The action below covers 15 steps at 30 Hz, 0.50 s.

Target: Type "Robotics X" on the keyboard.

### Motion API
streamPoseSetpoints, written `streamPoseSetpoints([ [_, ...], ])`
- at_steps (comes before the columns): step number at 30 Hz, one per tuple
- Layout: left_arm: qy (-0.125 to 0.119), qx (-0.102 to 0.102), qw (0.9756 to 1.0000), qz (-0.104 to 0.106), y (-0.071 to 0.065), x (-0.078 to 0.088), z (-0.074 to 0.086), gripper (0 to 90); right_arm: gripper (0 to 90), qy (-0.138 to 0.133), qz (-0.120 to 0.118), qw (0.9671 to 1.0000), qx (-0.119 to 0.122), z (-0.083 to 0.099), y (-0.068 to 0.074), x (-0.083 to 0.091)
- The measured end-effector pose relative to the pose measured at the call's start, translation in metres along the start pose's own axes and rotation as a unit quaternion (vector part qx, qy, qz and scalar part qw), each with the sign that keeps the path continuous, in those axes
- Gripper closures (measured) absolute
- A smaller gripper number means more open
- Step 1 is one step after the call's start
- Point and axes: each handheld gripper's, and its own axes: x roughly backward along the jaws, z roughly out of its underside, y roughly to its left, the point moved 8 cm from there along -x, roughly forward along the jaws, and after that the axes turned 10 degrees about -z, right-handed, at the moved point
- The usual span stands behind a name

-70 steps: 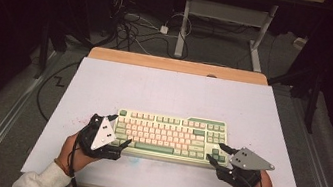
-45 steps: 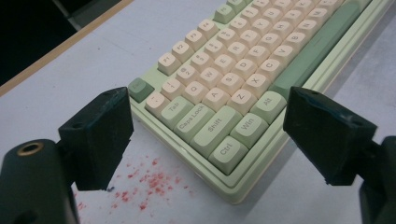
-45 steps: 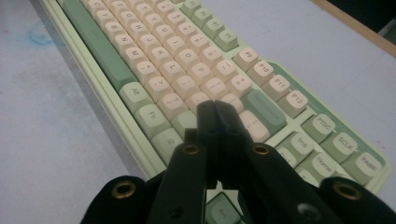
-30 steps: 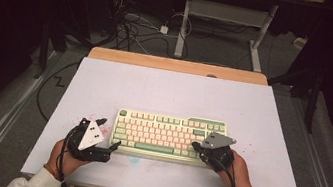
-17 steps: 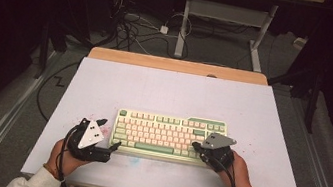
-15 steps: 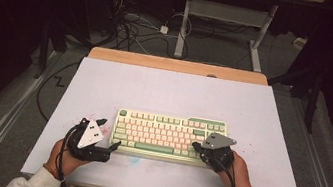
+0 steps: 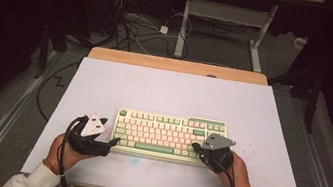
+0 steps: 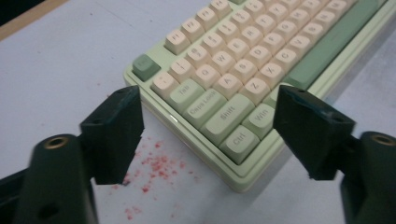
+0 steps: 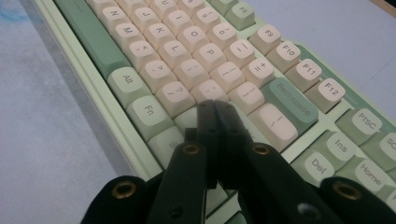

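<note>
Keyboard [image 7: 170, 134] lies flat near the front edge of the white table [image 7: 170, 89], between the two hands. Left gripper [image 8: 208, 135] sits at the keyboard's near-left corner, jaws apart on either side of that corner; they have just been closing in, but the pads are not pressing on it yet. In the left gripper view the Ctrl key [image 8: 239, 140] lies right ahead between the jaws, with red specks [image 8: 156, 168] on the table just below the left jaw. Right gripper [image 9: 215, 109] is clenched with nothing between the jaws, its joined tips resting on or just over the keys at the keyboard's right end; the Backspace key [image 9: 286, 103] is just beyond the tips to their right. Cannot tell whether a key is actually being pushed down.

Step in hand looks like pressing a key with the closed right tips while the left steadies the case. To do it well: keep the right tips together and come straight down on a single cap, not straddling two; left jaws should pinch the case edge, not the corner keys, so the board doesn't slide.

No containers on the table.
</note>
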Motion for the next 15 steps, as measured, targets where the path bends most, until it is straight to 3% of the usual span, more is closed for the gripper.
streamPoseSetpoints([
  [2,-0.006,0.000,0.9999,0.011,0.000,0.002,-0.005,43.4,90.0,0.000,0.001,1.0000,0.002,0.000,0.000,0.000],
  [3,-0.007,-0.002,0.9998,0.017,0.000,0.002,-0.006,56.1,90.0,0.000,0.001,1.0000,0.003,0.000,0.000,0.000],
  [7,-0.006,-0.008,0.9993,0.036,-0.002,-0.002,-0.013,79.3,90.0,0.000,0.001,1.0000,0.002,0.000,0.000,0.000],
  [10,0.003,-0.020,0.9987,0.047,-0.007,-0.007,-0.018,87.4,90.0,0.000,0.001,1.0000,0.002,0.000,0.000,0.000],
  [15,0.008,-0.044,0.9969,0.064,-0.021,-0.014,-0.027,87.5,90.0,0.000,0.003,1.0000,0.001,0.000,0.001,0.000],
])
